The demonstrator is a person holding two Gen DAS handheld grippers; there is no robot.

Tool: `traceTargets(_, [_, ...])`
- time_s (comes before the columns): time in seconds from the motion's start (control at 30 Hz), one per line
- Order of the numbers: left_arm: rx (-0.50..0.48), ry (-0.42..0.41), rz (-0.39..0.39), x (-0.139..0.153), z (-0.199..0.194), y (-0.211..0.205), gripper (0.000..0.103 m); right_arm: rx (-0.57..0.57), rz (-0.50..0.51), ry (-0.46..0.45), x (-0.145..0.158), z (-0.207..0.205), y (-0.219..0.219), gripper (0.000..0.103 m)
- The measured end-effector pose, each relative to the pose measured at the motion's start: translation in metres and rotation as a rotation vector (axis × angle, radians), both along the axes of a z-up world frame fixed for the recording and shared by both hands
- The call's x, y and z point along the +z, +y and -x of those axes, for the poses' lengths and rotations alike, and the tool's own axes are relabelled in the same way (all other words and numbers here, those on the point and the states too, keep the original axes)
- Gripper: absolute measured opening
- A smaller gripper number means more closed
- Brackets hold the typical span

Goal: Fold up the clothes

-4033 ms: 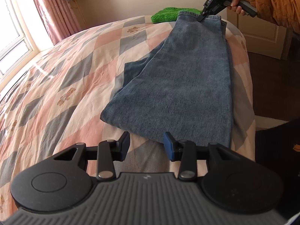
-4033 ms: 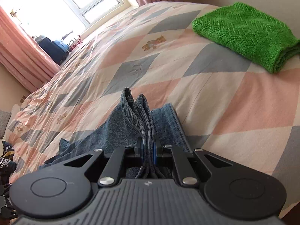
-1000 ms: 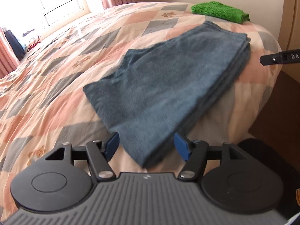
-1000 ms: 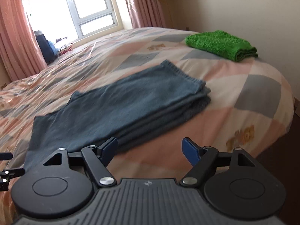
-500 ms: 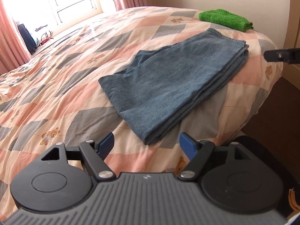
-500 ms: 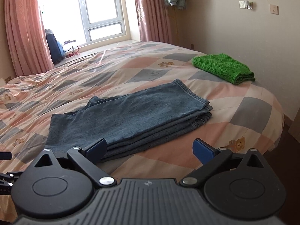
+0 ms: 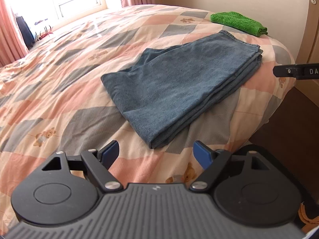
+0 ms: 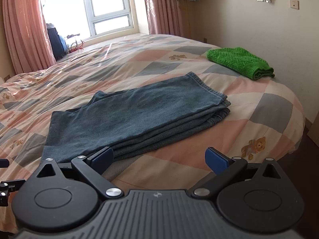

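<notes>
Left wrist view: a pair of faded blue denim jeans [image 7: 179,85], folded into a flat, layered oblong, lies on a bed [image 7: 59,91] near its rounded foot corner. The bed is covered by a quilted cotton spread in pink, grey-blue and cream diamonds printed with small teddy bears. The left gripper [image 7: 157,153] hovers short of the nearest folded corner, its black arms tipped with blue pads; the fingers are spreading apart, and only quilt shows between them. A slim black bar of the right gripper [image 7: 297,72] juts in from the right edge, beside the bed's corner.

Right wrist view: the stacked hems of the jeans [image 8: 139,117] show as ribbed, stitched edges along the pile's near side. The right gripper [image 8: 159,159] stands with its fingers splayed wide and empty, the left-hand pad just in front of the denim's lower edge. A bright green chunky-knit garment [image 8: 241,61], folded thick with a zigzag weave, rests well apart from the jeans toward the wall. Pink pleated curtains [image 8: 26,31] frame a bright window [image 8: 107,6] behind the bed.
</notes>
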State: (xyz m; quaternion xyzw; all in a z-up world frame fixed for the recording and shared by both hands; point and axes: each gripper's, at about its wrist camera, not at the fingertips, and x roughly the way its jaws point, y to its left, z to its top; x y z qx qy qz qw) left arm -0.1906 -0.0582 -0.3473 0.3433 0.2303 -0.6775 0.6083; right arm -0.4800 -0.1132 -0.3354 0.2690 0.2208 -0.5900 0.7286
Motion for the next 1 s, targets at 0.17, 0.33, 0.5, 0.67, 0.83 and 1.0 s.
traceTargets(0.17, [0.020,0.095,-0.011,-0.006,-0.021,-0.012,0.080,0.017,-0.029,0.003,-0.010,-0.008,-0.010,0.101])
traceTargets(0.33, [0.062,0.225,-0.025,-0.008,-0.054,-0.037,0.083,0.032,-0.021,0.002,-0.018,-0.019,-0.020,0.100])
traceTargets(0.5, [0.149,0.447,-0.052,-0.017,-0.099,-0.068,0.083,0.134,0.104,0.010,-0.021,-0.045,-0.013,0.096])
traceTargets(0.67, [0.230,0.678,-0.096,-0.032,-0.142,-0.103,0.083,0.373,0.195,0.114,-0.030,-0.104,0.003,0.087])
traceTargets(0.83, [0.240,0.830,-0.156,-0.049,-0.163,-0.131,0.082,0.630,0.213,0.191,-0.046,-0.162,0.020,0.076])
traceTargets(1.0, [0.204,0.868,-0.187,-0.058,-0.168,-0.152,0.082,0.773,0.243,0.253,-0.062,-0.203,0.030,0.076])
